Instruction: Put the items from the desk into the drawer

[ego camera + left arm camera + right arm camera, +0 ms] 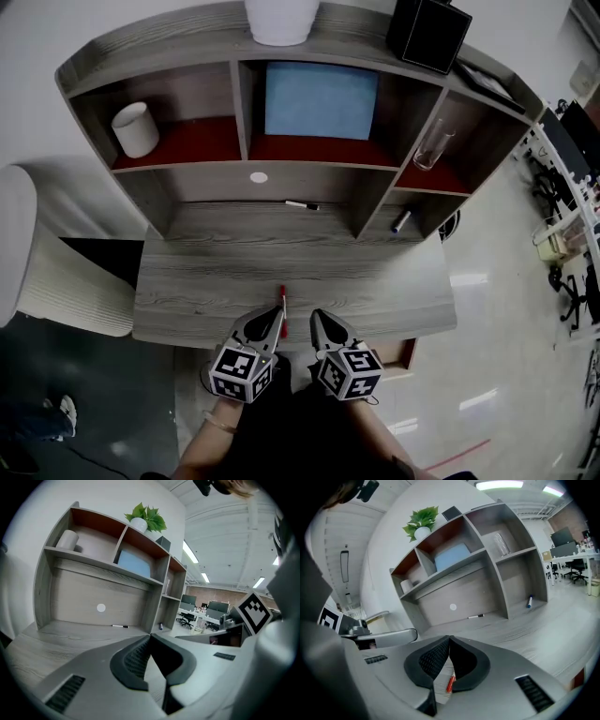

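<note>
Left gripper (pixel 272 321): I see jaws together, empty;
Right gripper (pixel 320 322): jaws together, empty;
Slim red pen (pixel 281 298): on grey wooden desk (pixel 394 291), beside left gripper

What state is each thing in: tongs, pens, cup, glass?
Left tongs: shut, empty.
Right tongs: shut, empty.
Red pen: lying on desk, ungripped.
Black marker: lying at desk's back.
Blue pen: lying far right.
White cup: standing on left shelf.
Glass: standing on right shelf.
</note>
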{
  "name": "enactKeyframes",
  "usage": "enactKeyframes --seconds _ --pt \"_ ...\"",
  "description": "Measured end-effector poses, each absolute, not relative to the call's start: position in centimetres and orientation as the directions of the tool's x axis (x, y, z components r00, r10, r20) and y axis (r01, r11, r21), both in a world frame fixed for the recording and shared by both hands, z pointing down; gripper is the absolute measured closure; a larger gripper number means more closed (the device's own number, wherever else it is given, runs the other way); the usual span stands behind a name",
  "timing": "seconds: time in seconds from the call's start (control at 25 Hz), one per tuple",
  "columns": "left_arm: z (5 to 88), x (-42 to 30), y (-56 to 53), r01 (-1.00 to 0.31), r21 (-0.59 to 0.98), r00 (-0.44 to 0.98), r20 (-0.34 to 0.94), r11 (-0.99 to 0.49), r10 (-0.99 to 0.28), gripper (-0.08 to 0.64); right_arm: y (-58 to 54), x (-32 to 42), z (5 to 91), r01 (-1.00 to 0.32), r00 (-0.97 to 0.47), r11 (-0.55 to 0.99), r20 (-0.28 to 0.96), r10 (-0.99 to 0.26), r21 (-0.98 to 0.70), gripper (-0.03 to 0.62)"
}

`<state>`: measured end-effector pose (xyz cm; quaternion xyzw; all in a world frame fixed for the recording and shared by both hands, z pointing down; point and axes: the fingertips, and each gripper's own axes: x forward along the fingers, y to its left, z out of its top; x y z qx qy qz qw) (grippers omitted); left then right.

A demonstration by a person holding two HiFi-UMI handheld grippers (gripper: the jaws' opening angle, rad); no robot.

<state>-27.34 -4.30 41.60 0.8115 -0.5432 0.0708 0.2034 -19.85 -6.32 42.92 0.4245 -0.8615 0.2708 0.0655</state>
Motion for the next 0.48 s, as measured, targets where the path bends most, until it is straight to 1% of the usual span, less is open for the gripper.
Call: enactKeyframes --seconds 0.16,0.48 --pt "42.7 -29.0 -5.2 -0.899 0.246 0.432 0.363 -0.362 -0.826 0.532 -7.1 -21.2 44.4 -0.812 -0.578 0.447 0.408 -0.707 -0.376 0.565" --pt "45.7 -30.6 -6.0 -0.860 0.266 0.510 0.430 -0.436 -0.745 0.532 -7.5 -24.0 47.0 -0.847 -0.529 0.397 0.488 -0.694 -0.353 0.557"
